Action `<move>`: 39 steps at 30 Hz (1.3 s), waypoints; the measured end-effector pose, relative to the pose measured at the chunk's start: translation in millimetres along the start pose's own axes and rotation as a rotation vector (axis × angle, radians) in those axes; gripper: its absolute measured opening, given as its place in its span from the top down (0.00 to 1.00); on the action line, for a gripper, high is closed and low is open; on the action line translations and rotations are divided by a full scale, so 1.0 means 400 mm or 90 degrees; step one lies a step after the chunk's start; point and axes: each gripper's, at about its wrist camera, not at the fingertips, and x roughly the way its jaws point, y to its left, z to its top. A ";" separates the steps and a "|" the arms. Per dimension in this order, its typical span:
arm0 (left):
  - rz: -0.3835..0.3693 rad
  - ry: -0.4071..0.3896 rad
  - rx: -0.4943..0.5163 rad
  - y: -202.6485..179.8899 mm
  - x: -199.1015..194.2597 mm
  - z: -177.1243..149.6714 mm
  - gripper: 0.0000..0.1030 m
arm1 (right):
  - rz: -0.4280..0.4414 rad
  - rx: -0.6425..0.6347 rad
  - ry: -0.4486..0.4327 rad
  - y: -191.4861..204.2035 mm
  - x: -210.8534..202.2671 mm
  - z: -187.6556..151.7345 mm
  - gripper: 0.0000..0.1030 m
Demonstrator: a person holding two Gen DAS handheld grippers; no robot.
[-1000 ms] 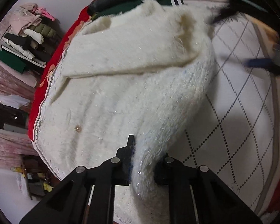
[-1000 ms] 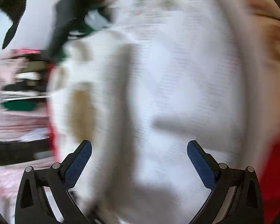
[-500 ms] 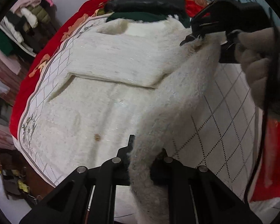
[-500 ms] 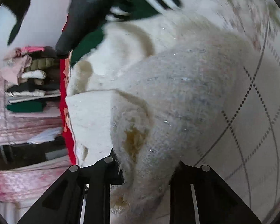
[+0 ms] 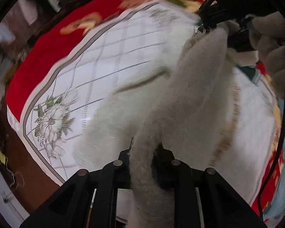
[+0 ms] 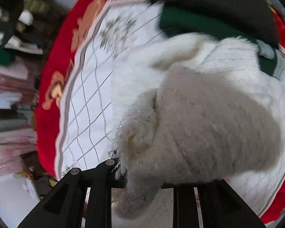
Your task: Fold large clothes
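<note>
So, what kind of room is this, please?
Most likely a bedroom at home. A white quilt with a flower print lies over a red blanket, as on a bed, and folded clothes are stacked at its far end, behind the fluffy white sweater.

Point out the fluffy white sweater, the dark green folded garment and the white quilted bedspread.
Fluffy white sweater (image 6: 209, 117), right wrist view, lifted fold.
Dark green folded garment (image 6: 190, 23), right wrist view, front edge.
White quilted bedspread (image 5: 104, 60), left wrist view, bare grid-patterned area.
</note>
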 end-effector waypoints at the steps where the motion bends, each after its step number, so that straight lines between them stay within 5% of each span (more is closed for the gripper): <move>1: -0.011 0.022 -0.016 0.040 0.038 0.011 0.80 | -0.016 -0.001 0.007 0.031 0.035 0.014 0.71; 3: -0.025 0.059 -0.066 0.125 0.093 0.032 0.77 | -0.014 0.024 0.029 0.068 0.101 0.035 0.52; 5: -0.043 0.064 -0.114 0.192 0.104 0.041 0.61 | 0.026 0.050 0.040 0.091 0.144 0.062 0.27; 7: -0.042 0.041 -0.151 0.255 0.085 0.044 0.18 | 0.107 0.069 0.020 0.083 0.122 0.070 0.20; 8: -0.033 0.029 -0.164 0.275 0.075 0.041 0.14 | 0.160 0.066 0.009 0.075 0.098 0.071 0.20; 11: -0.004 0.024 -0.171 0.293 0.072 0.032 0.14 | 0.305 0.061 -0.045 -0.004 -0.005 0.051 0.19; 12: -0.002 0.027 -0.166 0.291 0.082 0.031 0.14 | 0.302 0.067 -0.067 -0.037 -0.029 0.043 0.19; 15: 0.040 0.048 -0.134 0.251 0.146 0.031 0.14 | 0.180 0.117 -0.139 -0.211 -0.096 0.006 0.19; 18: 0.089 0.070 -0.102 0.242 0.229 0.046 0.10 | 0.106 0.185 -0.128 -0.391 -0.046 -0.009 0.19; 22: 0.086 0.072 -0.129 0.263 0.257 0.069 0.01 | 0.161 0.208 -0.076 -0.505 0.105 0.022 0.19; 25: 0.089 0.073 -0.128 0.267 0.252 0.085 0.01 | 0.226 0.196 -0.087 -0.509 0.177 0.044 0.05; 26: 0.096 0.067 -0.125 0.267 0.245 0.091 0.01 | 0.222 0.179 -0.114 -0.499 0.166 0.044 0.12; 27: 0.105 0.061 -0.122 0.266 0.236 0.099 0.01 | 0.231 0.147 -0.150 -0.479 0.150 0.040 0.48; 28: 0.114 0.054 -0.119 0.266 0.224 0.104 0.01 | 0.225 0.141 -0.147 -0.465 0.145 0.036 0.56; 31: 0.123 0.031 -0.134 0.278 0.169 0.116 0.01 | 0.250 0.182 -0.177 -0.482 0.106 -0.002 0.67; 35: 0.119 -0.010 -0.170 0.320 0.055 0.093 0.01 | 0.237 0.285 -0.212 -0.551 0.027 -0.129 0.68; 39: 0.084 -0.031 -0.185 0.315 -0.025 0.043 0.01 | 0.171 0.441 -0.211 -0.694 -0.046 -0.409 0.68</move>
